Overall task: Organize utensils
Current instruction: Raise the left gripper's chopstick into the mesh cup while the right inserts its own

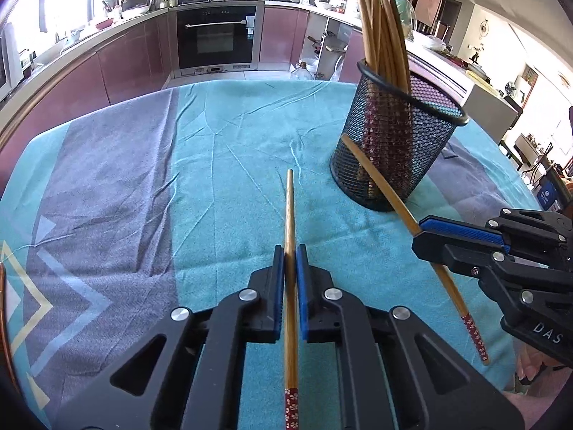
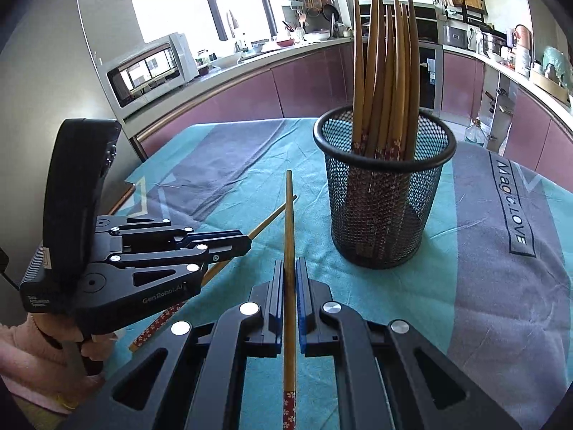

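**A:** Where are the chopsticks?

**B:** One in each gripper. The left gripper (image 1: 290, 251) is clenched on a chopstick (image 1: 290, 236) that runs straight along its fingers: bare tapered tip forward, away from the camera, red flowered end back toward the handle. Its long axis lines up with the gripper's.

**A:** And the other side?

**B:** Same grasp. The right gripper (image 2: 289, 267) is clamped on the second chopstick (image 2: 289, 222), thin tip pointing ahead, patterned red end at the rear. In the left wrist view that second chopstick (image 1: 390, 193) lies on a diagonal, its tip crossing in front of the mesh holder's wall; I cannot tell whether it touches the mesh.

**A:** Do the two sticks meet?

**B:** From the right wrist view they cross in the picture, the left gripper's chopstick (image 2: 272, 220) slanting up to the right behind the other. Contact is not clear.

**A:** What about the holder?

**B:** The black mesh holder (image 2: 385, 211) stands upright on the desk (image 2: 483, 286), which is covered by a teal and grey cloth. It carries a bundle of chopsticks (image 2: 386, 79) standing near vertical, tapered tips up, flowered ends down inside the mesh. It sits ahead and right of both grippers.
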`<state>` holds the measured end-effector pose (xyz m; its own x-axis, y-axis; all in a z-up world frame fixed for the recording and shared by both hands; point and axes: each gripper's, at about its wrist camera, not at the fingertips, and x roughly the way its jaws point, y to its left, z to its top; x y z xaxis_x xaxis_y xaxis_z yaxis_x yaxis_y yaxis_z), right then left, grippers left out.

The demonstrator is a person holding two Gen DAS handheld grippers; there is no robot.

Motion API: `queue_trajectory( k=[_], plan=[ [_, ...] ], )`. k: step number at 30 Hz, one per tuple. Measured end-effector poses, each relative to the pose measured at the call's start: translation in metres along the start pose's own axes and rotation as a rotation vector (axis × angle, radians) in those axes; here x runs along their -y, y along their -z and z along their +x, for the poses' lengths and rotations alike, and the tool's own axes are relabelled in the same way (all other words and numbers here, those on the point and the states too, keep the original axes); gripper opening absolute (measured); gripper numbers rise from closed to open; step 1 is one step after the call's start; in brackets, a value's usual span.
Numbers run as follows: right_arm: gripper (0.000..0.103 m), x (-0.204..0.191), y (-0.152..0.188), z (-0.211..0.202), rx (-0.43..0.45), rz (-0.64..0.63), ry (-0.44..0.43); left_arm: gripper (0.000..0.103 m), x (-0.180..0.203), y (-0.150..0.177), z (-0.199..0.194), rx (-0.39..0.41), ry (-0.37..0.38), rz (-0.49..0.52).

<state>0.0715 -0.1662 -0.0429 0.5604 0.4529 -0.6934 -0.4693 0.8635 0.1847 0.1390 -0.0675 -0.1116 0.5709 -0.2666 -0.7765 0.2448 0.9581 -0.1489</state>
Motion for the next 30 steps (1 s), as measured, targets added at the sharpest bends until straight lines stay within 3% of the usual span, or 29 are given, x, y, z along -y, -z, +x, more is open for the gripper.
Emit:
queue_trajectory(
  k=[12, 30],
  plan=[
    [0.005, 0.003, -0.009, -0.033, 0.089, 0.021, -0.032, 0.007, -0.005, -0.005, -0.049, 0.081, 0.09, -0.009],
    [0.005, 0.013, -0.022, -0.068, 0.209, 0.041, -0.03, 0.007, 0.006, -0.02, -0.108, 0.207, 0.169, 0.0]
  ],
)
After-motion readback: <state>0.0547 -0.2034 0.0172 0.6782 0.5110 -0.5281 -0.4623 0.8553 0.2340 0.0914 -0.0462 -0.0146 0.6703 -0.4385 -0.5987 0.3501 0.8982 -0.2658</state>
